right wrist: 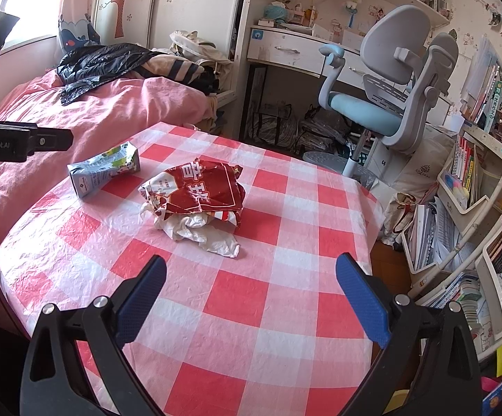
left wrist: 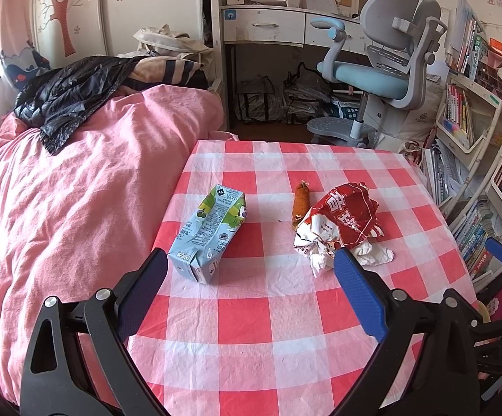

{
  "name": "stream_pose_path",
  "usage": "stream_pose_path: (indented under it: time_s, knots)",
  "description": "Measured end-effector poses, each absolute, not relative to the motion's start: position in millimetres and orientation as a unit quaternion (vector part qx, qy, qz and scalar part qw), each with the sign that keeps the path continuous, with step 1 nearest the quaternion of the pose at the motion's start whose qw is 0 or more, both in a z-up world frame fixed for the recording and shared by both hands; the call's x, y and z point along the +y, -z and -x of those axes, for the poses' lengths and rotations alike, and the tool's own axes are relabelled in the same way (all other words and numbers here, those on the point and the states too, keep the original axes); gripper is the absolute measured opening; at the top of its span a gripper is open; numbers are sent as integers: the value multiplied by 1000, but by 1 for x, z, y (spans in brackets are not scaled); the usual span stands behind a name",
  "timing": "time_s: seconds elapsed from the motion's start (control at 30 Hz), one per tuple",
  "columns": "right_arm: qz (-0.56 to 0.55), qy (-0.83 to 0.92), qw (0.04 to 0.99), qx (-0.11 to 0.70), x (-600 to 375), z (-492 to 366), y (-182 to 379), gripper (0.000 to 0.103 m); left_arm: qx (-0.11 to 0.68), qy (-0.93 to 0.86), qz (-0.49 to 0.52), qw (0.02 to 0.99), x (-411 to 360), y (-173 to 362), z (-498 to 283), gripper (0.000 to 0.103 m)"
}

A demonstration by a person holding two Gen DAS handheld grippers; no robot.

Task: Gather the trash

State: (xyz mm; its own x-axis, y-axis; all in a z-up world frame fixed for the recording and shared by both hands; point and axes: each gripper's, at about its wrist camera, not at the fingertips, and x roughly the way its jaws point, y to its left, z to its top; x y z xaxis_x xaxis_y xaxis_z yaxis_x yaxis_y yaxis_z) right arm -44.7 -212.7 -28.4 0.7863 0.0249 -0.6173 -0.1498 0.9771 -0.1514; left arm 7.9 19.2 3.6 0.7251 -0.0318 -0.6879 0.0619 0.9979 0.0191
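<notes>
Nothing is collected yet. Three pieces of trash are seen on the checked tablecloth: a flattened milk carton at the left near the bed, a crumpled red wrapper with white paper at centre, and a small orange scrap, possibly food, just beside the wrapper on its far side. The left gripper and right gripper are both spread wide, empty, held short of the trash. No bin is visible.

I see a pink bed on my left, a grey swivel chair ahead (blue seat), bookshelves right, window daylight.
</notes>
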Motion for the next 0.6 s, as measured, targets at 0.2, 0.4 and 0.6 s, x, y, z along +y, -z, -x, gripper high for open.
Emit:
stream_pose_path:
  time_s: [0.2,0.4,0.6]
  knots:
    - [96,-46,940,324,-213,45,28,94,371,27,-20,928,18,-4,-7,93]
    - [97,-46,940,323,-213,45,29,94,372,27,-20,928,19,-4,-8,93]
    - [98,-43,938,330,-212,42,31,94,366,19,-23,930,31,-6,-9,93]
